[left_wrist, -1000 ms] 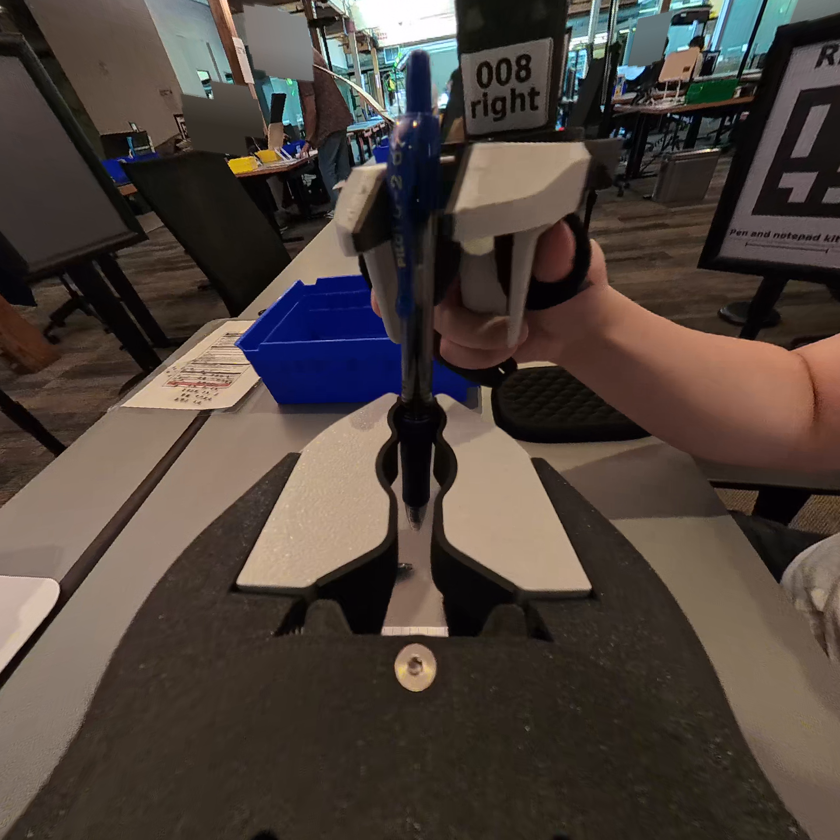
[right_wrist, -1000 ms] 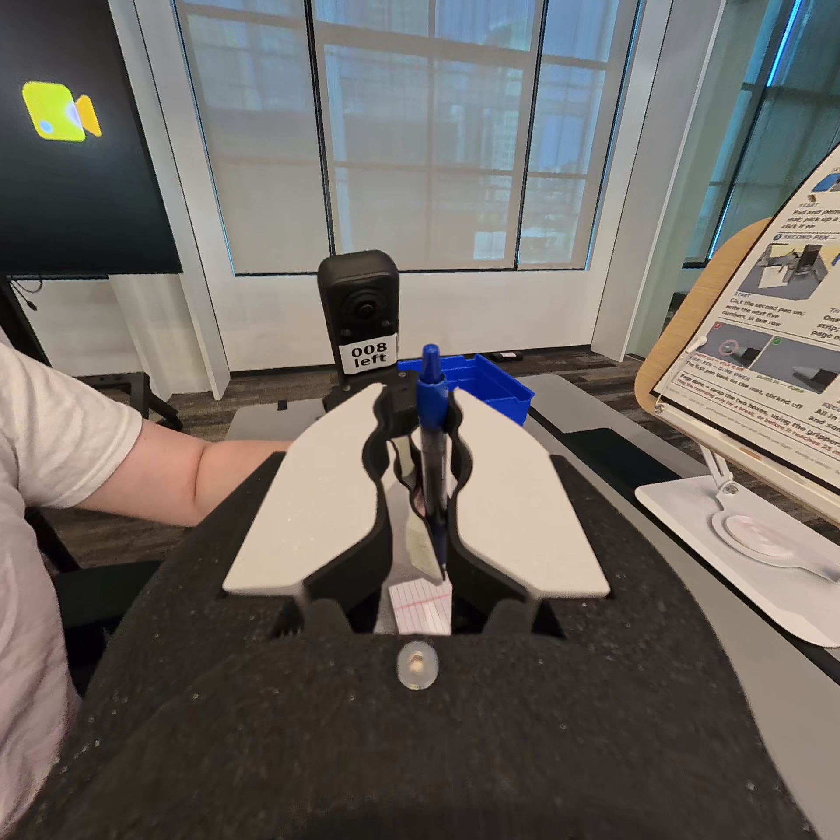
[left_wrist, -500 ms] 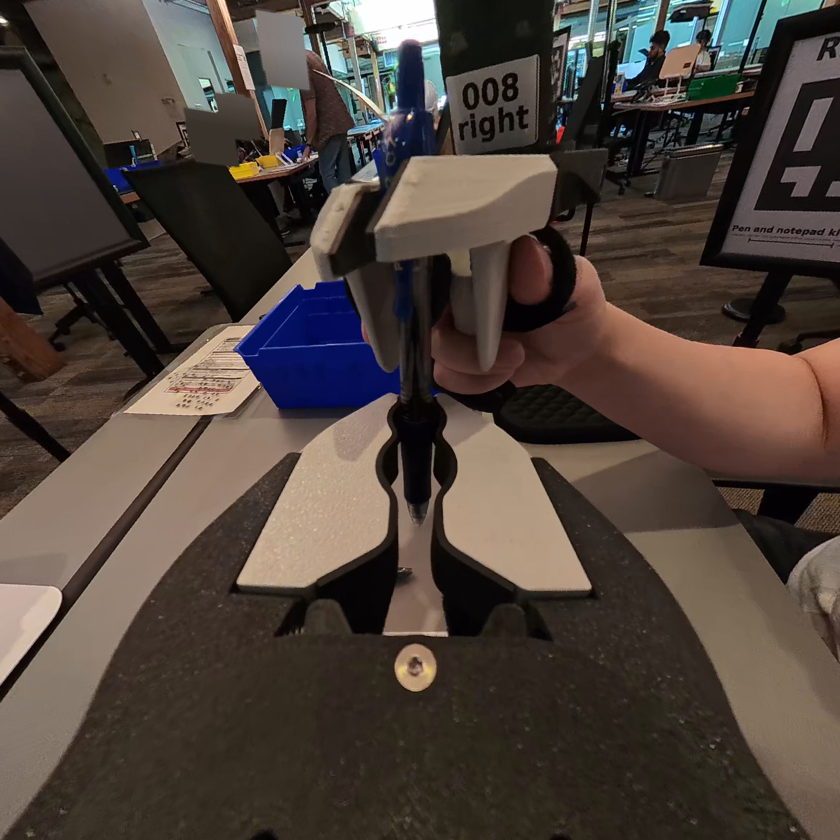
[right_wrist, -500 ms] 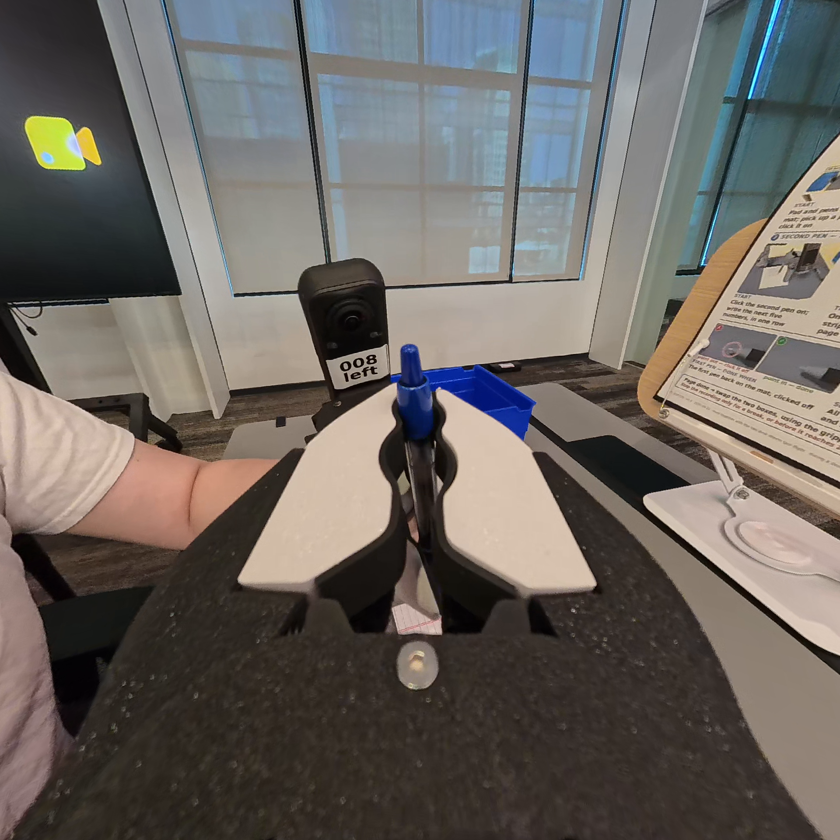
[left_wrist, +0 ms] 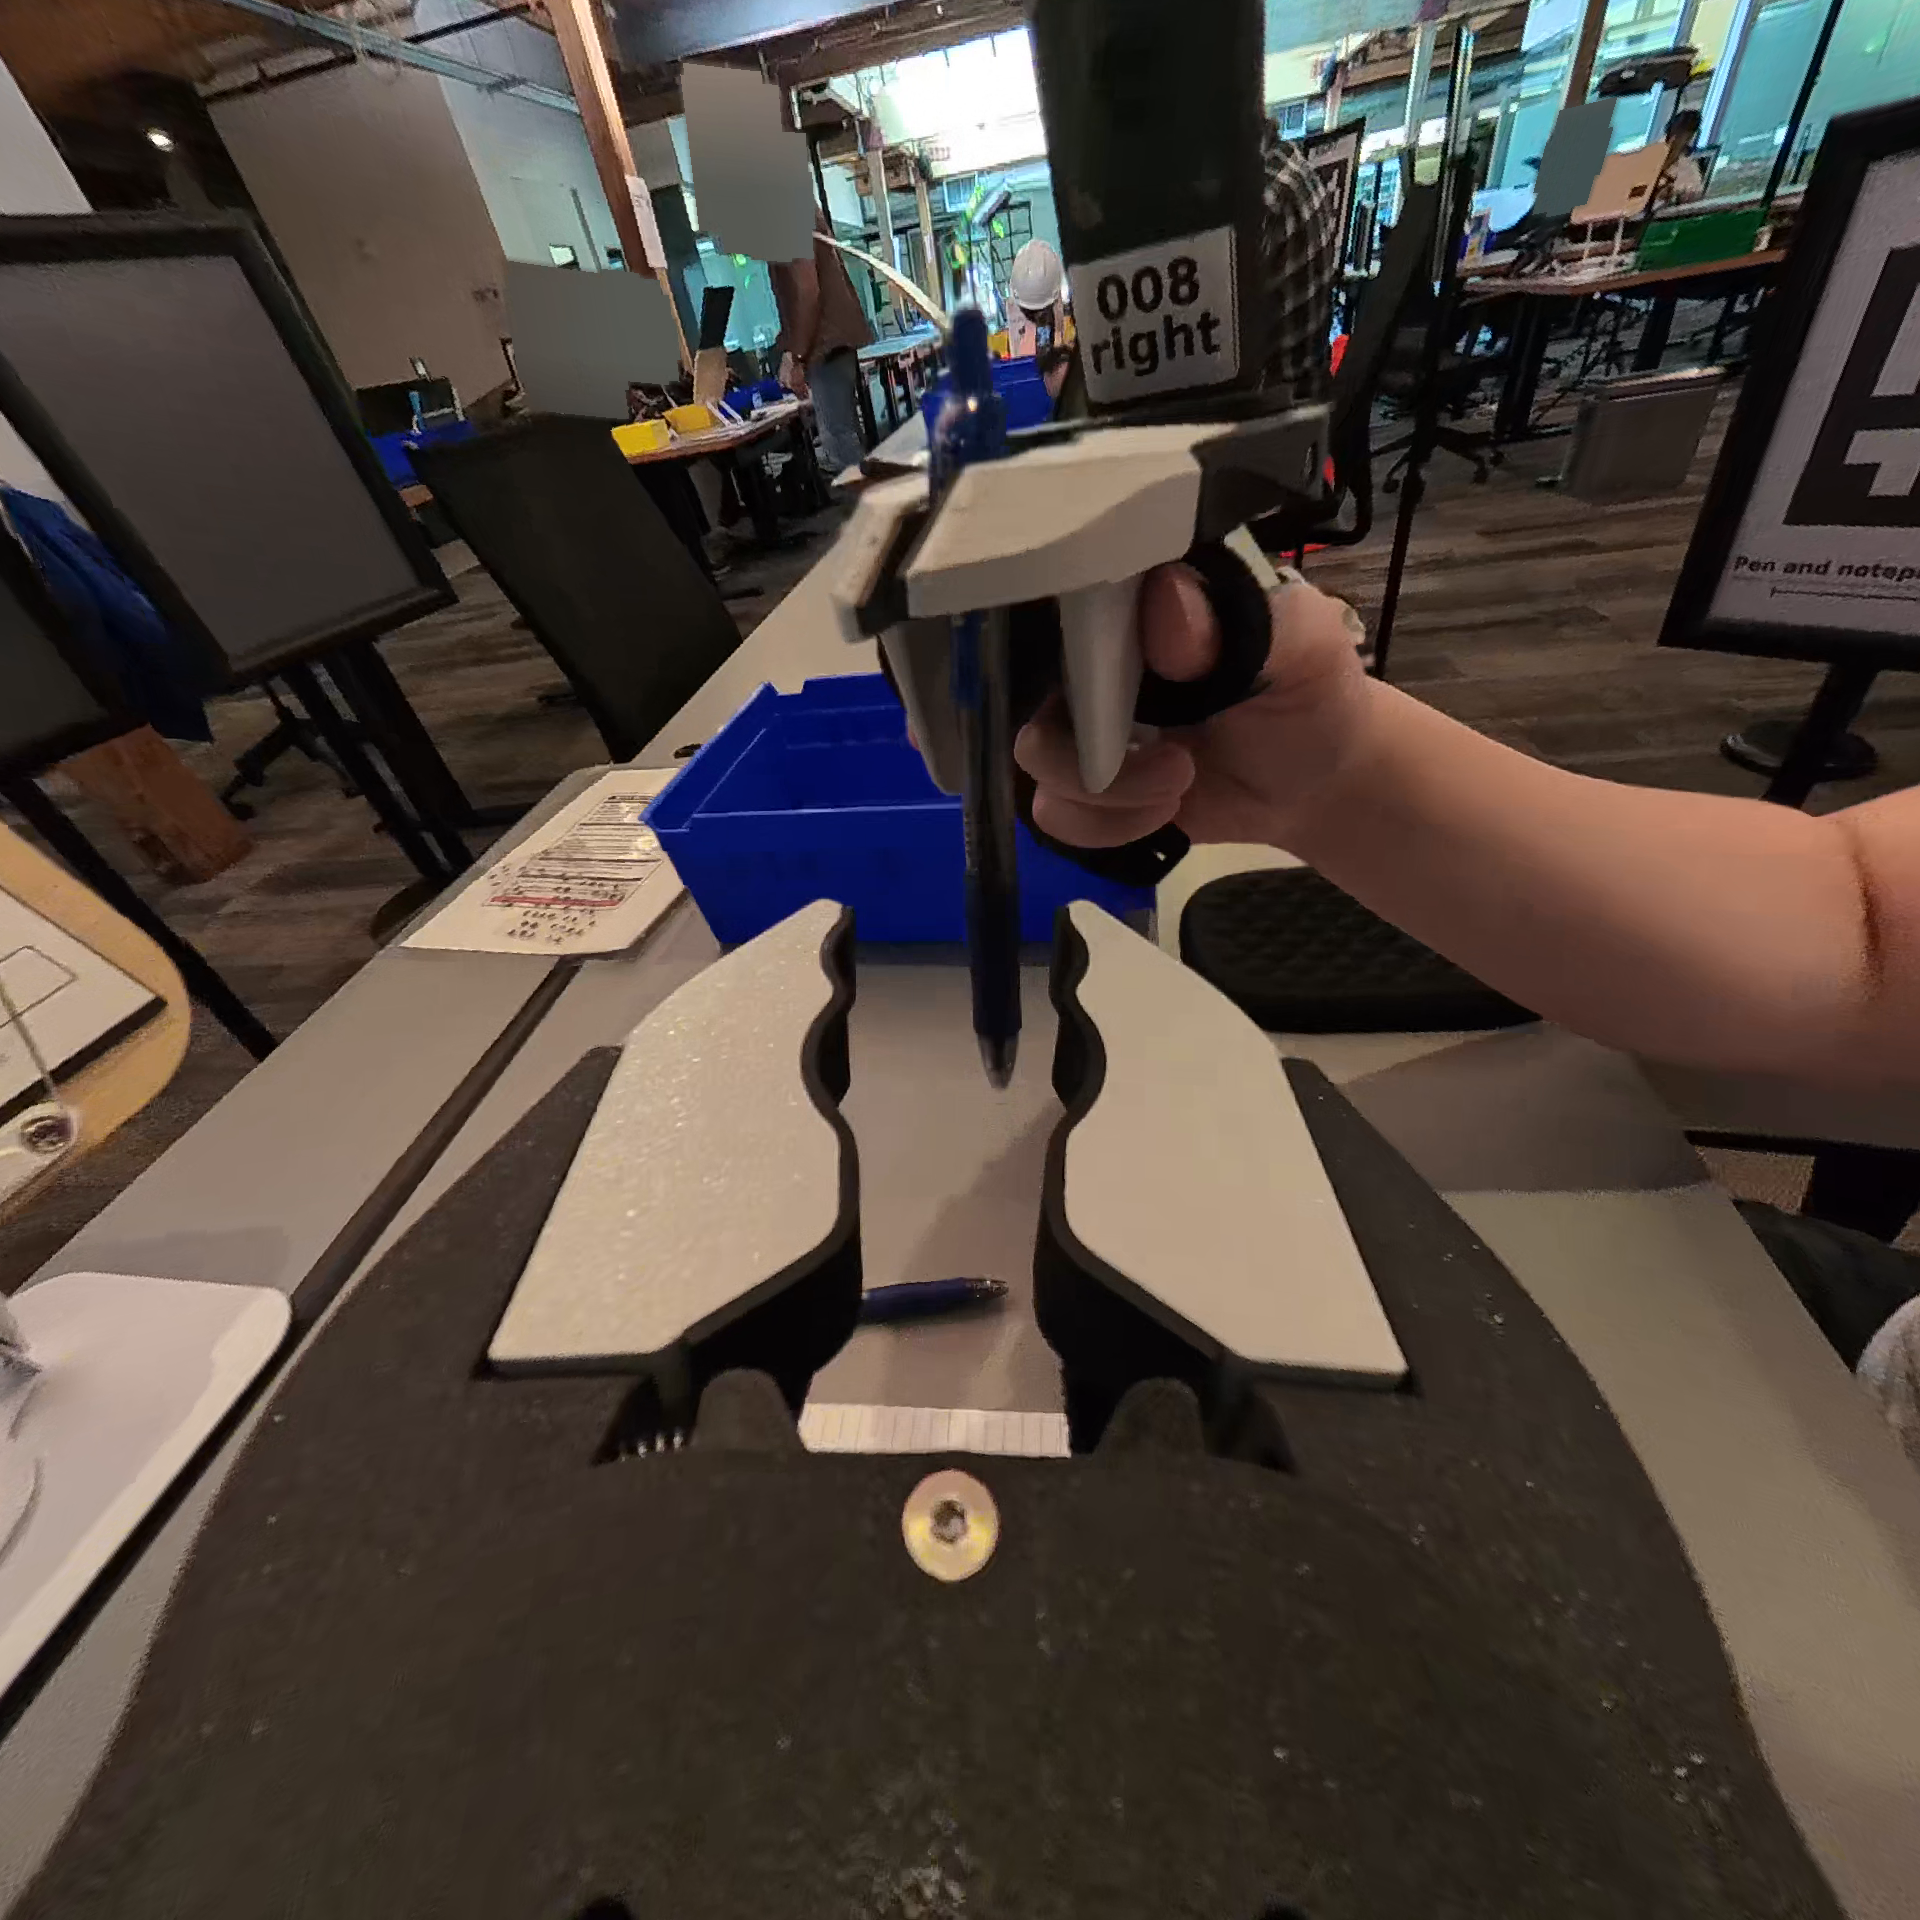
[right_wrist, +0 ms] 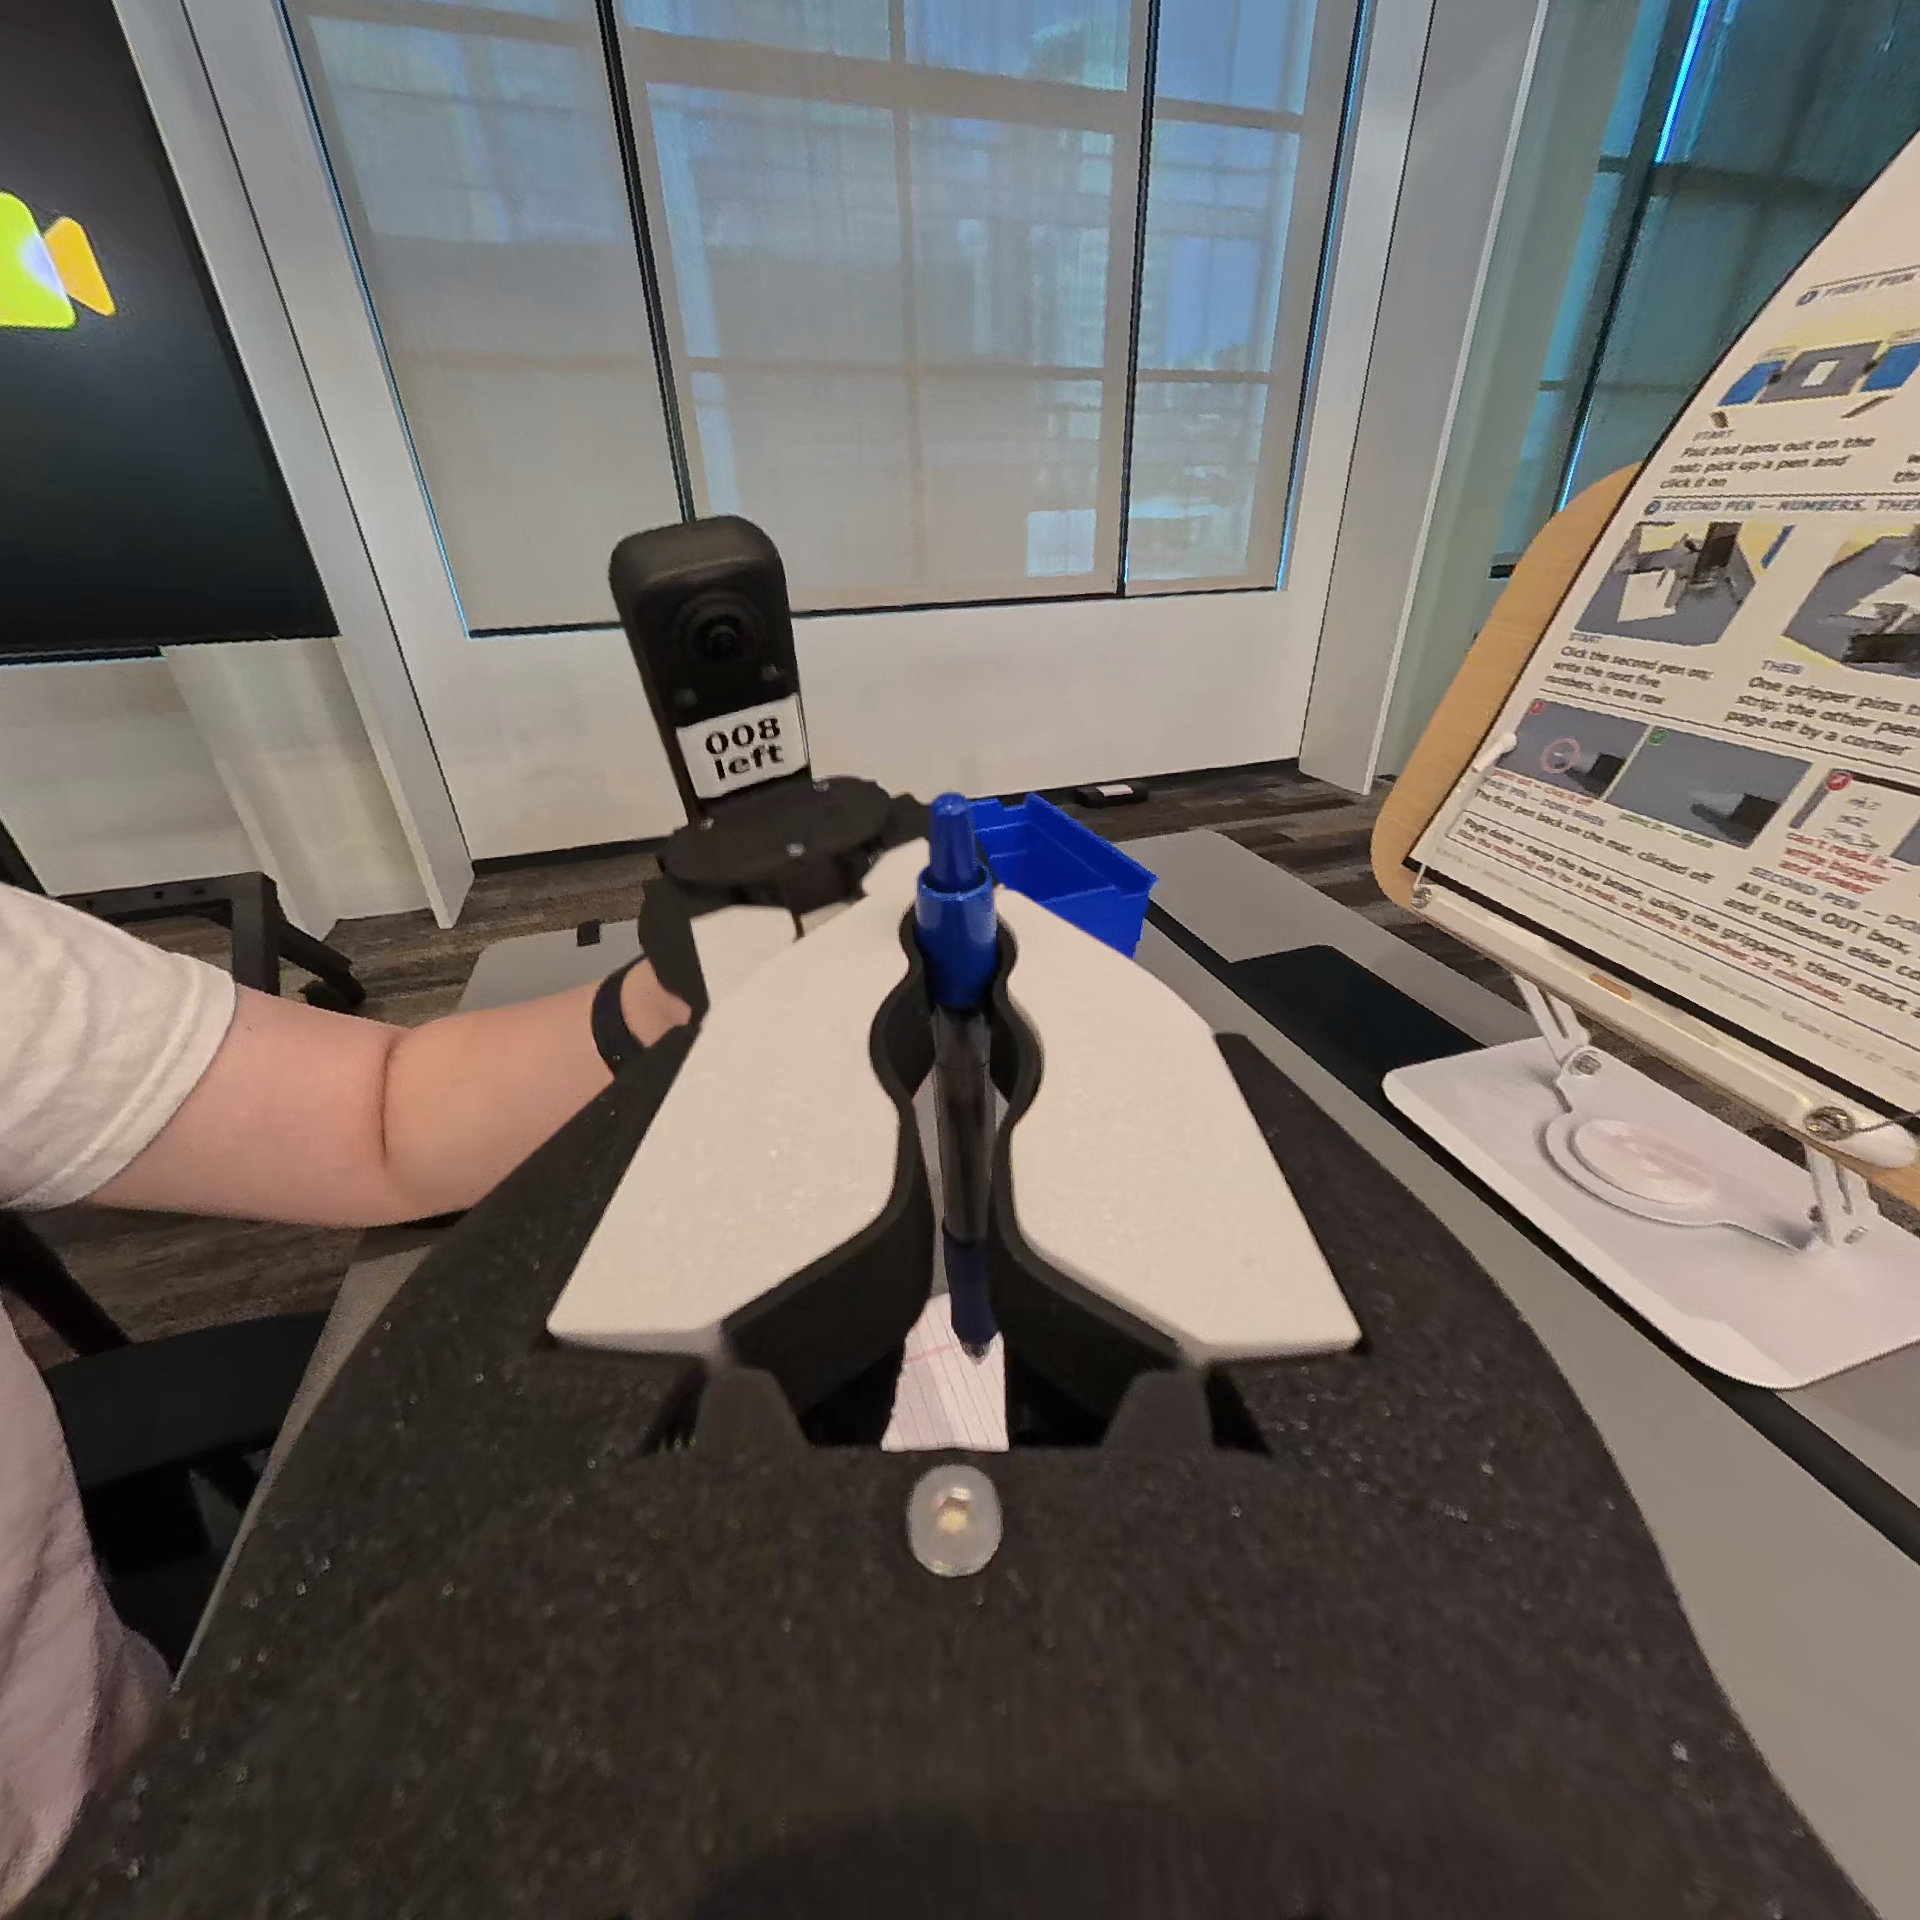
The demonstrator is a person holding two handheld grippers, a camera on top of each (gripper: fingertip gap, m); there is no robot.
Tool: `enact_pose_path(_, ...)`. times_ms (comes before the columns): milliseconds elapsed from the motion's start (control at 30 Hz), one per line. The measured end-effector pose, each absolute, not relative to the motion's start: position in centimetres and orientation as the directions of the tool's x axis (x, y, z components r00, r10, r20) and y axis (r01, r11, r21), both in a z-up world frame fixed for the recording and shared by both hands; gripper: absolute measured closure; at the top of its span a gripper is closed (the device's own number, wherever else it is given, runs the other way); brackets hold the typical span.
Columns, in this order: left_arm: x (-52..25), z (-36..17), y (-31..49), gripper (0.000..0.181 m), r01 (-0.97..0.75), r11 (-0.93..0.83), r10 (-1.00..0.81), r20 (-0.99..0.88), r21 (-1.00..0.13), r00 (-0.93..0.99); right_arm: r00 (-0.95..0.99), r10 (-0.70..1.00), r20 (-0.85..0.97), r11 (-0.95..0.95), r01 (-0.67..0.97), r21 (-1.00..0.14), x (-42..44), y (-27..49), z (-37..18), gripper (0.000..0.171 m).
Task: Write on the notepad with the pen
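Note:
My right gripper (right_wrist: 956,935) is shut on a blue pen (right_wrist: 961,1164), which stands upright with its tip pointing down. A strip of the lined notepad (right_wrist: 951,1392) shows right below the tip; I cannot tell whether they touch. In the left wrist view, the same pen (left_wrist: 992,935) hangs from the right gripper (left_wrist: 914,551), its tip between my left gripper's (left_wrist: 951,925) open jaws without touching them. A second blue pen (left_wrist: 935,1297) lies on the grey table beneath the left gripper, near the notepad edge (left_wrist: 935,1431).
A blue bin (left_wrist: 821,821) stands just behind the pen, with a printed sheet (left_wrist: 566,883) to its left and a black mat (left_wrist: 1320,956) to its right. An instruction board (right_wrist: 1714,727) on a white stand (right_wrist: 1662,1195) is at the table's right side. One gripper's finger ends stand about 5 cm off the other's.
My left gripper was shut on the pen's lower end and has opened and let go. The right gripper alone holds the pen, which has shifted slightly right and farther away.

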State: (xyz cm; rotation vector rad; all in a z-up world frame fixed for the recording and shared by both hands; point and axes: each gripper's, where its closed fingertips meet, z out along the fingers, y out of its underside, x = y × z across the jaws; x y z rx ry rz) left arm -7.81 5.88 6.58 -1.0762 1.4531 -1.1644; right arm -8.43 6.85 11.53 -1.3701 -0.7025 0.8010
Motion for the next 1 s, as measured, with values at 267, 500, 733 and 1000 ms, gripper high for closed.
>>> enact_pose_path(267, -9.9, 7.9, 8.4, 0.165, -0.035, 0.037, -0.989, -0.031, -0.999, -0.144, 0.535, 0.845, 0.008, -0.026, 0.055, -0.998, -7.6, 7.7, 12.0, 0.166)
enact_pose_path(500, -9.8, 7.0, 10.0, 0.166, -0.075, 0.043, -0.996, -0.037, -0.996, -0.080, 0.536, 0.844, -0.003, -0.089, 0.135, -0.987, -6.1, 9.1, 11.1, 0.166)
enact_pose_path(733, -9.7, 7.5, 10.8, 0.181, -0.001, 0.000, -0.999, 0.000, -1.000, -0.048, 0.539, 0.842, -0.016, -0.106, 0.136, -0.985, -4.3, 10.5, 8.7, 0.166)
enact_pose_path(1000, -10.0, 12.0, 10.2, 0.181, 0.126, -0.074, -0.993, 0.062, -0.989, -0.097, 0.451, 0.892, -0.033, -0.104, 0.134, -0.986, -6.8, 10.3, 7.4, 0.166)
